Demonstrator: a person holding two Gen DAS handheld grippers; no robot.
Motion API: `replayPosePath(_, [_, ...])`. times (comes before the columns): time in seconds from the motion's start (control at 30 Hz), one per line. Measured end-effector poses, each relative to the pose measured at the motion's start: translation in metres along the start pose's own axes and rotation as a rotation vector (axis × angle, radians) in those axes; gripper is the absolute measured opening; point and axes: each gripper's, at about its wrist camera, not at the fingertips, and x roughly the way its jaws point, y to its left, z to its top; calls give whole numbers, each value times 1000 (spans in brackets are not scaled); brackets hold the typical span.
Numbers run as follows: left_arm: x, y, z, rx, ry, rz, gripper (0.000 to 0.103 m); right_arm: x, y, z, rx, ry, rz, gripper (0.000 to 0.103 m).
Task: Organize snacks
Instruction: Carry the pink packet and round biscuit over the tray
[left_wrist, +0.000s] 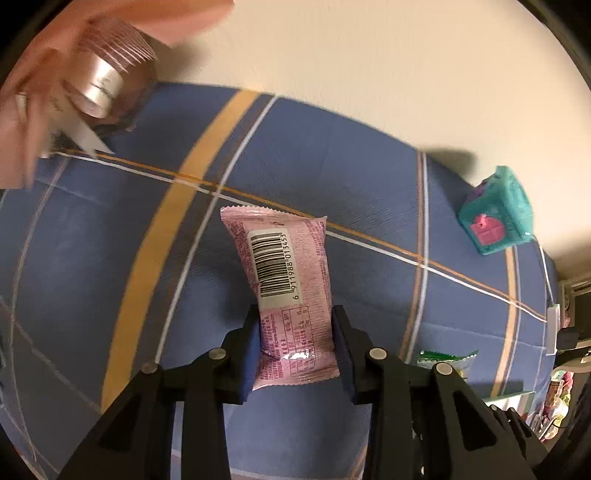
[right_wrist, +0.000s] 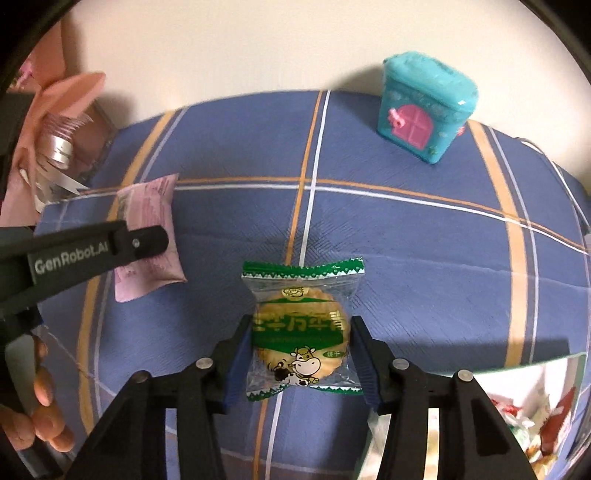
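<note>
A pink snack packet (left_wrist: 291, 266) with a barcode label lies on the blue plaid cloth (left_wrist: 92, 240). My left gripper (left_wrist: 297, 332) is shut on its near end, with the dark pads squeezing the wrapper from both sides. In the right wrist view, a clear and green cookie packet (right_wrist: 301, 328) with a cartoon cow sits between the pads of my right gripper (right_wrist: 300, 343), which press on the round cookie's sides. The same view shows the pink packet (right_wrist: 147, 199) at the left, under a black finger (right_wrist: 142, 242) of the left gripper.
A teal toy box (right_wrist: 424, 110) with a pink door stands at the cloth's far right by the wall. A pink bow with silver ribbon (right_wrist: 59, 144) sits at the far left. A container of mixed snacks (right_wrist: 535, 413) is at the near right. A person's hand (right_wrist: 44, 406) is at lower left.
</note>
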Motion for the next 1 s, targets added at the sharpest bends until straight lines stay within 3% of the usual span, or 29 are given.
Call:
replayPosePath(0.17, [-44, -11, -26, 13, -68, 4, 38, -40, -4, -15, -1, -47, 5, 53])
replayPosePath(0.33, [-83, -15, -69, -12, -118, -60, 38, -80, -9, -38, 20, -83, 28, 53])
replayPosePath(1.0, [-155, -55, -202, 18, -245, -153, 38, -180, -51, -152, 92, -181, -32, 53])
